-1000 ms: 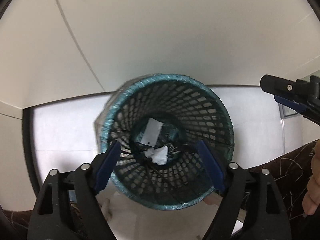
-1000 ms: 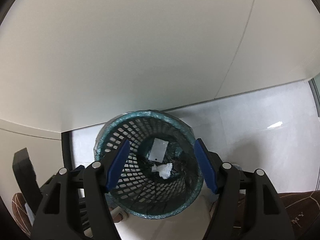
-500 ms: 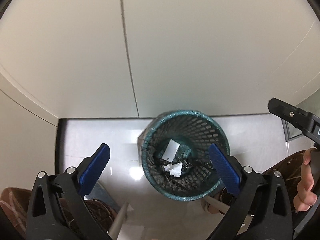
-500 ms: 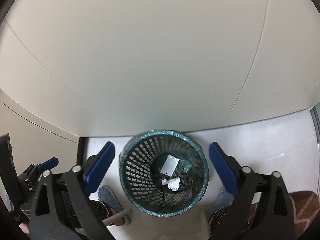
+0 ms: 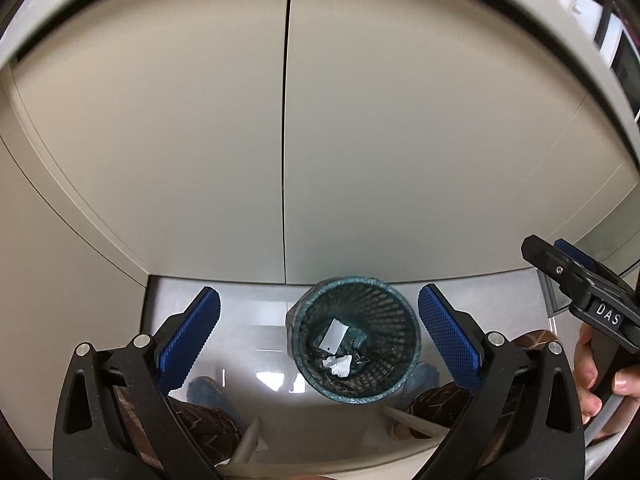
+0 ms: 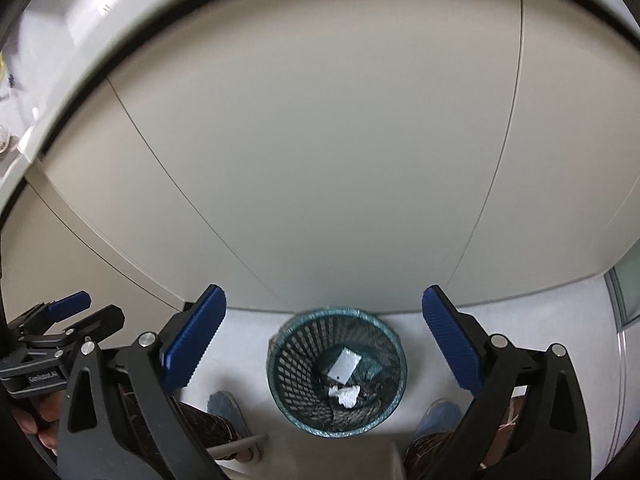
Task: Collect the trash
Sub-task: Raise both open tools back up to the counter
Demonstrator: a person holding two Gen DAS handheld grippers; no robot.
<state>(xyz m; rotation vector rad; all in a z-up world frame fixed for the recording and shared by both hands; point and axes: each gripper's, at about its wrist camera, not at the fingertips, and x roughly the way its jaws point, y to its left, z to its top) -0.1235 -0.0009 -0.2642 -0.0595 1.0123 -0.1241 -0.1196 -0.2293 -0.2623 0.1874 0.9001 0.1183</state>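
A black mesh wastebasket with a teal liner (image 5: 404, 320) stands on the pale floor below me, against a beige cabinet; it also shows in the right wrist view (image 6: 286, 360). Inside lie a flat white card (image 5: 334, 334) (image 6: 345, 364) and a crumpled white paper (image 5: 339, 365) (image 6: 346, 395). My left gripper (image 5: 319, 334) is open and empty, high above the basket. My right gripper (image 6: 324, 338) is open and empty, also high above it. Each gripper shows at the edge of the other's view.
Beige cabinet doors (image 5: 360, 140) fill the background, with a countertop edge (image 5: 520, 4) above. The person's blue shoes (image 6: 224, 404) and patterned brown trousers (image 5: 200, 428) stand close to the basket. A glass panel (image 5: 612, 236) is at the right.
Both grippers have risen well away from the basket, which looks much smaller now. Both jaws have opened wider. The card and crumpled paper stay in the basket.
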